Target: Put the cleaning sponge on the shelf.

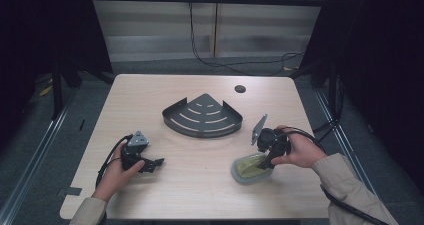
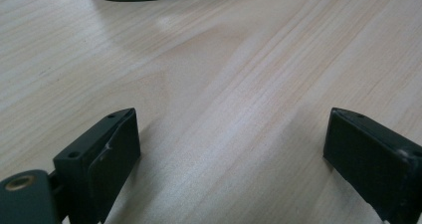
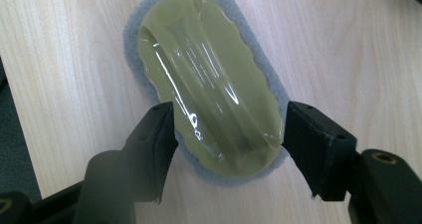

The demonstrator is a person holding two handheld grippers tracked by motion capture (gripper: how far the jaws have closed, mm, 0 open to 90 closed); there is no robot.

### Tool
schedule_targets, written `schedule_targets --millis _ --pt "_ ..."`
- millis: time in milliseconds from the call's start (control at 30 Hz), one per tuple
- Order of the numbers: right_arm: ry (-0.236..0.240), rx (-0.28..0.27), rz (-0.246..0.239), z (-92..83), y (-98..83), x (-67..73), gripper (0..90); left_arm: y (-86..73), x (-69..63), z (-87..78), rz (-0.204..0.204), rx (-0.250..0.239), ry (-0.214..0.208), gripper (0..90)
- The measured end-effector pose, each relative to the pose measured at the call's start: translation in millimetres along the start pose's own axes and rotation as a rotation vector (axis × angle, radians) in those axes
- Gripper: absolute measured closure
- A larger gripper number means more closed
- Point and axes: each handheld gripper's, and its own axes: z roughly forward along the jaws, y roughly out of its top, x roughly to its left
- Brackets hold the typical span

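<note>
Sponge (image 3: 209,84), yellow-topped and grey-based, is straddled at the table's (image 1: 200,185) five o'clock by the right gripper's (image 3: 226,134) parted jaws, while the left gripper (image 2: 231,149) is held wide open at eight o'clock.

A dark metal fan-shaped corner rack (image 1: 202,116) is occupying mid-table; bare light wooden tabletop (image 1: 195,175) is lying open before it.

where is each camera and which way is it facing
High view: above the person's side, looking forward and down at the table; both hands, rack.
Left gripper view: on the left tongs, facing bare tabletop, rack edge.
Right gripper view: on the right tongs, looking down, jaws either side of the sponge.
Shared: high and right show the sponge.
</note>
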Motion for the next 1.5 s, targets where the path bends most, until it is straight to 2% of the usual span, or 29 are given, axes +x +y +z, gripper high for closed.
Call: schedule_targets --millis 33,67,133,167,233,533,700,767,867,1000,1100,1333,1500 --pt "0.007 -0.002 0.015 0.3 1.1 0.5 38.5 0.0 0.1 -0.1 0.001 0.001 0.0 7.0" --pt "0.005 -0.009 -0.007 1.2 1.9 -1.0 38.8 0.0 0.1 -0.1 0.001 0.001 0.0 6.9" --pt "0.007 -0.001 0.006 1.3 3.4 -0.1 39.6 0.1 0.1 0.0 0.003 0.0 0.002 6.9" --pt "0.014 -0.014 -0.012 2.8 6.6 -0.3 40.6 -0.1 0.0 0.1 0.001 -0.001 -0.002 6.9" --pt "0.02 -0.018 -0.015 3.4 10.4 0.7 42.0 0.0 0.1 0.1 0.002 -0.001 -0.001 6.9" --pt "0.029 0.015 -0.057 9.9 17.6 1.5 47.7 0.0 0.1 0.1 0.001 -0.001 -0.002 6.8" --pt "0.027 0.027 -0.04 10.8 14.2 0.6 50.7 0.0 0.0 0.1 0.001 -0.001 -0.002 6.8" --pt "0.037 0.019 -0.052 12.3 13.5 0.1 53.0 0.0 0.0 0.2 0.001 -0.001 -0.002 6.8" --pt "0.04 0.036 -0.064 14.8 14.3 1.2 54.3 0.0 0.0 0.1 0.002 -0.001 -0.002 6.8" --pt "0.032 0.043 -0.071 14.7 15.8 1.2 56.1 0.0 0.0 0.2 0.001 -0.001 -0.001 6.8" --pt "0.031 0.064 -0.072 12.9 17.1 0.7 58.0 0.0 0.0 0.2 0.001 -0.001 -0.002 6.8" --pt "0.024 0.06 -0.071 12.9 16.1 -0.1 60.3 0.0 0.1 0.2 0.002 -0.002 -0.001 6.8" --pt "0.028 0.065 -0.066 13.1 17.8 0.3 66.1 0.0 0.0 0.1 0.001 -0.001 -0.002 6.8"
